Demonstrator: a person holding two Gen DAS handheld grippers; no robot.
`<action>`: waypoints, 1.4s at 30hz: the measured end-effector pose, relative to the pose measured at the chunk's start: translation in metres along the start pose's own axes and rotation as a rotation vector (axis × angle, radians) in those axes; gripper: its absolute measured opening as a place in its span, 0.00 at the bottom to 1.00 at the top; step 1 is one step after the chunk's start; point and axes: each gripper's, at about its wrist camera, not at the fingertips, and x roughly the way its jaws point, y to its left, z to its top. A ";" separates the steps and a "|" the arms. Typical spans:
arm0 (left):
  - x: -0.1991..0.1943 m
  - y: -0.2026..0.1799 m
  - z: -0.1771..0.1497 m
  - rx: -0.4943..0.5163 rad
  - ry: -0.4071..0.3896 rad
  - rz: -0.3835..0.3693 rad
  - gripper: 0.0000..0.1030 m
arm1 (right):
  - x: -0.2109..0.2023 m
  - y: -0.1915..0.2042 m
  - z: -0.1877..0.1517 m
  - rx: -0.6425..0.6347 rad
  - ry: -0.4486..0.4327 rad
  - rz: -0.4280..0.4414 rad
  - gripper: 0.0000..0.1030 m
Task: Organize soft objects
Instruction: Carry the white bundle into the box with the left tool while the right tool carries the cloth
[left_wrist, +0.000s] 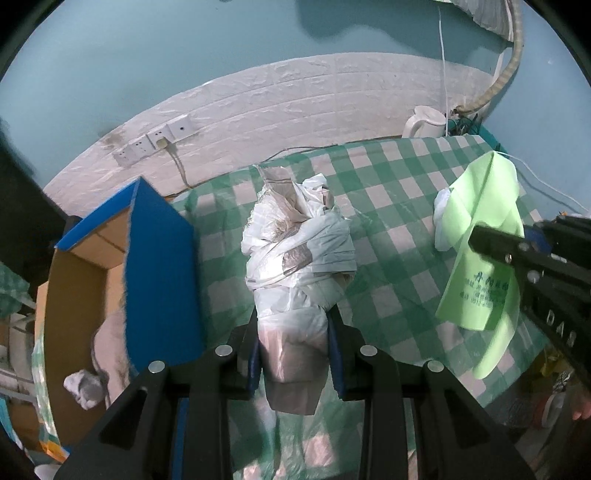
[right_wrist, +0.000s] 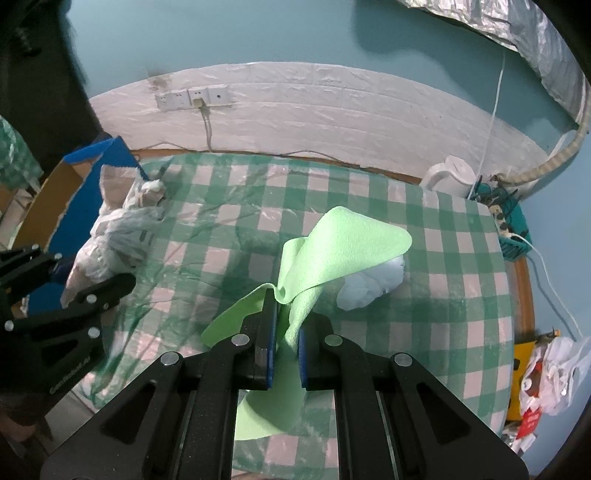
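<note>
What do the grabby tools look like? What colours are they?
Both tools are black, with angular frames and triangle-shaped cut-outs. Each carries round silver bolts and blue pads on the inner faces of its two fingers. The left tool and right tool look alike. White lettering runs along their sides. No cables show.

Both wrist views close, looking along their tongs toward the back wall, sharing the checked tablecloth (left_wrist: 406, 192)
</note>
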 end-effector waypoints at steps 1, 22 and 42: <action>-0.003 0.002 -0.003 -0.005 -0.003 0.001 0.29 | -0.002 0.002 0.000 -0.001 -0.001 0.004 0.08; -0.057 0.068 -0.045 -0.116 -0.050 0.060 0.29 | -0.034 0.067 0.013 -0.085 -0.046 0.076 0.07; -0.078 0.133 -0.073 -0.226 -0.077 0.109 0.29 | -0.052 0.142 0.037 -0.178 -0.070 0.166 0.08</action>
